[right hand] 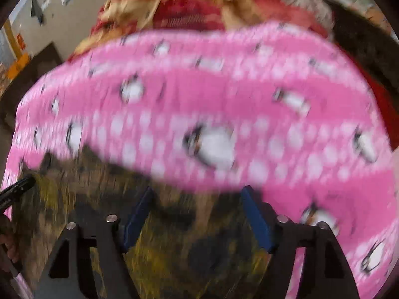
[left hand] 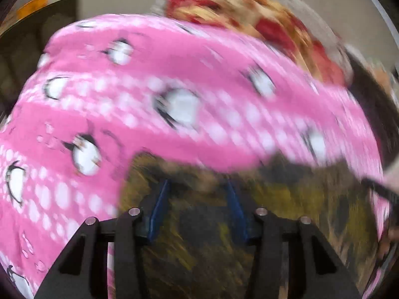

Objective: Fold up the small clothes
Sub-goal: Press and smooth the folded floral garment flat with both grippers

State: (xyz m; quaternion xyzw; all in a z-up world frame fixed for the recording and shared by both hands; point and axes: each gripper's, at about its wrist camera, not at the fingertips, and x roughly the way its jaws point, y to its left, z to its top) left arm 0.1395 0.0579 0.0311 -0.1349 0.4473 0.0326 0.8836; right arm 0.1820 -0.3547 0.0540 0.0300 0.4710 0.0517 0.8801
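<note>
The pink penguin cloth (left hand: 174, 79) lies spread out just ahead of both grippers, over a brown and yellow cover (left hand: 199, 249). It looks not folded yet, so most of the folding is left. The left gripper (left hand: 198, 186) and right gripper (right hand: 198, 194) have their fingers apart and hold nothing.

The penguin-print cloth (left hand: 174, 94) is spread ahead of the left gripper (left hand: 198, 191) and to its left. A mottled garment (left hand: 212, 236) is laid between the jaws, and a piled blanket (left hand: 249, 12) is seen behind the cloth.

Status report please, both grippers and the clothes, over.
Left hand-held gripper open, empty. Right hand-held gripper open, empty. Olive-brown garment beneath both, on pink penguin blanket. Heavy motion blur; nothing blocking.
</note>
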